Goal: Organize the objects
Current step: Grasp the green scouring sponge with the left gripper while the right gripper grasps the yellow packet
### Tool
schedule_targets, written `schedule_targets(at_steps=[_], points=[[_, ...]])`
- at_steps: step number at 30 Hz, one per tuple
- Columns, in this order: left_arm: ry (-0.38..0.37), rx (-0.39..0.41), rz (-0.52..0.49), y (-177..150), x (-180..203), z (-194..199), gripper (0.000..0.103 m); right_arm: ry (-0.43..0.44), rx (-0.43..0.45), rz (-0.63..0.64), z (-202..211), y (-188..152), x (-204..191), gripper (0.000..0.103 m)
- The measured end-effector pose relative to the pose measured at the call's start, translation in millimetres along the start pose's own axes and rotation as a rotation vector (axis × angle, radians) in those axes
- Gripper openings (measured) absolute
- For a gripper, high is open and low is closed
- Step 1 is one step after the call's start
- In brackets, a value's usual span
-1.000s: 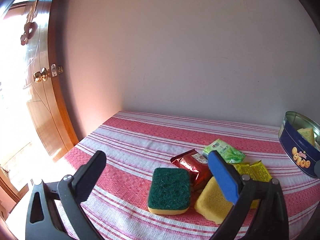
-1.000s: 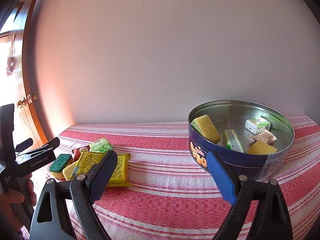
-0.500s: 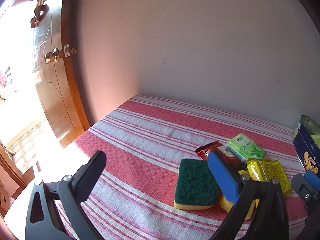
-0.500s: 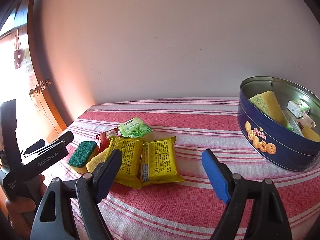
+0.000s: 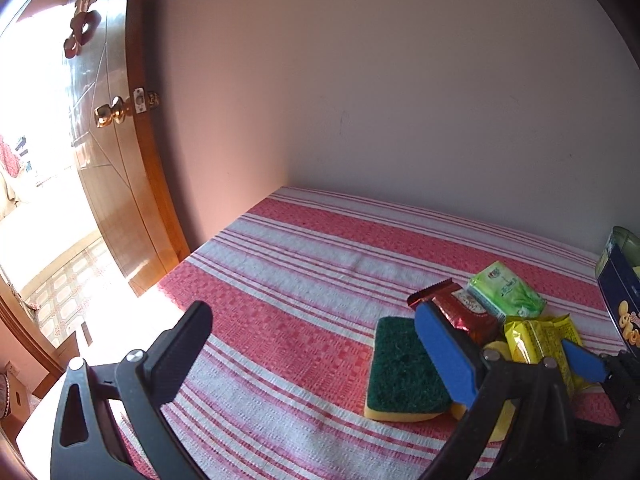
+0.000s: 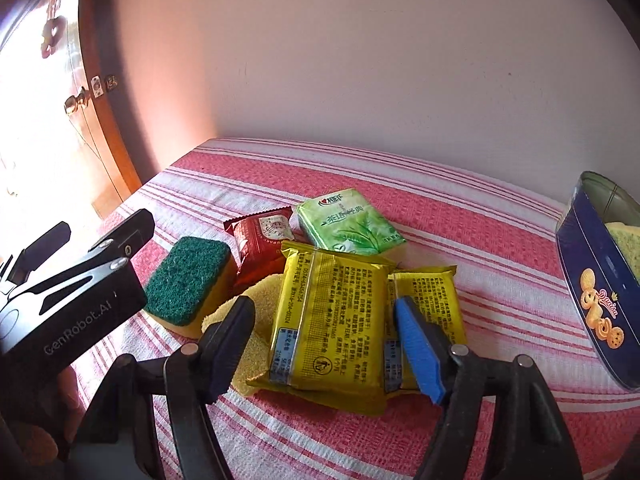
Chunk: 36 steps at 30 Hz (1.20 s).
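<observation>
A pile lies on the red-and-white striped cloth (image 6: 460, 216): a green-topped sponge (image 6: 188, 278), a red packet (image 6: 262, 242), a green tea packet (image 6: 348, 222), two yellow packets (image 6: 328, 320) and a yellow sponge (image 6: 256, 320) partly under them. My right gripper (image 6: 324, 350) is open, its jaws on either side of the nearer yellow packet. My left gripper (image 5: 312, 356) is open and empty, left of the green-topped sponge (image 5: 404, 368). The blue cookie tin (image 6: 596, 280) stands at the right with a sponge inside.
A wooden door (image 5: 108, 152) with a brass knob stands open at the left, past the table's left edge. A plain wall runs behind the table. The left gripper's body (image 6: 68, 304) shows in the right wrist view, close to the green-topped sponge.
My right gripper has swung left from the tin and moved down to the pile, now straddling a yellow packet. My left gripper has drifted left, away from the pile.
</observation>
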<state>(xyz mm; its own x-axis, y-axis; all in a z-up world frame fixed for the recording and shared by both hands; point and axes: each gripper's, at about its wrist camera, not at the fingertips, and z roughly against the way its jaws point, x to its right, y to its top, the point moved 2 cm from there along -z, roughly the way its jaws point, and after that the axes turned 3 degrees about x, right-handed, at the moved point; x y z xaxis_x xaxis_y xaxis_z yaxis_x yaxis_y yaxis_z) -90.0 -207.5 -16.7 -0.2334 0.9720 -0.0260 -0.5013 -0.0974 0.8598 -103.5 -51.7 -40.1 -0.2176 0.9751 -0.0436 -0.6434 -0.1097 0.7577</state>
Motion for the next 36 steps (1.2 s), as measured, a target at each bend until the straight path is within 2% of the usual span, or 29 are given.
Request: schedule_targets(at_steps=[1,5,8,11,16,19,20,24,26,27,28,31,34,36], points=[[-0.008,-0.009,0.000,-0.2,0.3,-1.6,0.102,0.010,-0.002,0.003,0.2,-0.9,0.6,0.054],[-0.034,-0.036,0.007,-1.2,0.1,-6.6,0.102,0.039,0.002,0.019,6.8,-5.4,6.8,0.054],[-0.076,-0.035,0.018,-1.7,0.0,-3.9,0.102,0.091,0.054,-0.036,22.3,-10.4,20.9,0.054],[-0.126,-0.023,0.001,-2.6,7.6,0.8,0.102,0.059,0.129,-0.051,43.5,-11.5,36.4,0.054],[-0.138,-0.046,-0.058,-5.3,23.2,-2.9,0.102,-0.025,0.232,-0.055,80.1,-19.6,64.0,0.054],[-0.163,-0.089,-0.038,-6.5,25.0,-10.4,0.101,-0.097,0.255,-0.013,88.5,-27.0,71.1,0.054],[-0.172,-0.108,-0.041,-7.4,27.1,-13.7,0.097,-0.108,0.256,-0.012,89.2,-27.3,73.2,0.054],[-0.152,-0.201,-0.068,-12.9,35.9,-29.5,0.095,-0.055,0.234,-0.079,86.6,-26.0,79.5,0.054],[-0.190,-0.242,-0.060,-15.3,38.8,-36.3,0.094,-0.046,0.226,-0.093,85.7,-26.3,79.9,0.054],[-0.180,-0.263,-0.066,-17.2,41.0,-39.9,0.087,-0.048,0.226,-0.088,85.7,-27.2,79.0,0.054],[-0.173,-0.282,-0.069,-19.0,41.5,-43.2,0.086,-0.050,0.227,-0.082,85.9,-27.8,78.1,0.054],[-0.249,-0.311,-0.049,-22.1,43.2,-47.3,0.067,-0.057,0.235,-0.069,87.4,-27.6,73.7,0.054],[-0.277,-0.303,-0.053,-23.6,46.2,-43.2,0.052,-0.061,0.240,-0.071,87.2,-27.5,73.5,0.054],[-0.233,-0.280,-0.053,-23.1,44.8,-38.8,0.052,-0.069,0.249,-0.075,88.6,-28.0,76.0,0.054]])
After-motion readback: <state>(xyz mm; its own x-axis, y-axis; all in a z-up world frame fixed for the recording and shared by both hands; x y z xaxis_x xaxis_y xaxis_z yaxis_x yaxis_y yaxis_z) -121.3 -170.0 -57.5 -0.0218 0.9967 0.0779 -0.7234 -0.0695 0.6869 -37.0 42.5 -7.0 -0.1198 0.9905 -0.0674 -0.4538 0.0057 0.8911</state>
